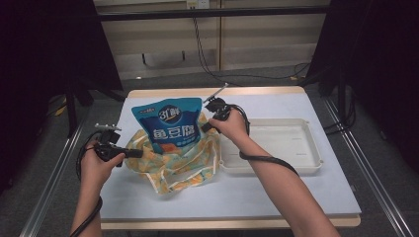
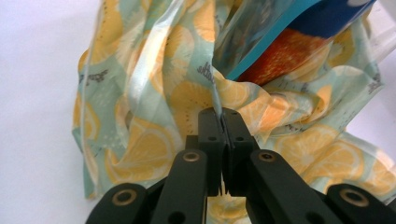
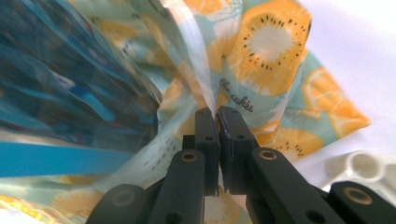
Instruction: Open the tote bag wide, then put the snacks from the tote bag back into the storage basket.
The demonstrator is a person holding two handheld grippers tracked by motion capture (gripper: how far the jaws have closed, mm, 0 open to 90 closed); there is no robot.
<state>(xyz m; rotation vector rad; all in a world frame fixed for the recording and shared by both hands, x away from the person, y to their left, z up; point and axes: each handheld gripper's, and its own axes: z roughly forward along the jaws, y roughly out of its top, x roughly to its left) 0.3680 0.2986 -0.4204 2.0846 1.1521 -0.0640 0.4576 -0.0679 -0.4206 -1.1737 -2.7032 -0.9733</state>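
A blue snack pouch (image 1: 170, 123) stands upright inside a crumpled plastic bag (image 1: 178, 165) printed with orange fruit slices, at the table's middle left. My left gripper (image 1: 140, 154) is at the bag's left side. In the left gripper view its jaws (image 2: 223, 114) are shut on a fold of the bag (image 2: 154, 93), with the pouch (image 2: 303, 28) just behind. My right gripper (image 1: 203, 128) is at the bag's right side beside the pouch. In the right gripper view it (image 3: 215, 112) is shut on the bag's edge (image 3: 271, 42), the pouch (image 3: 56, 84) to its left.
A shallow white tray (image 1: 281, 143) lies on the white table (image 1: 276, 192) just right of the bag; its corner (image 3: 364, 165) appears in the right gripper view. Cables trail from both grippers. Dark frames and floor surround the table.
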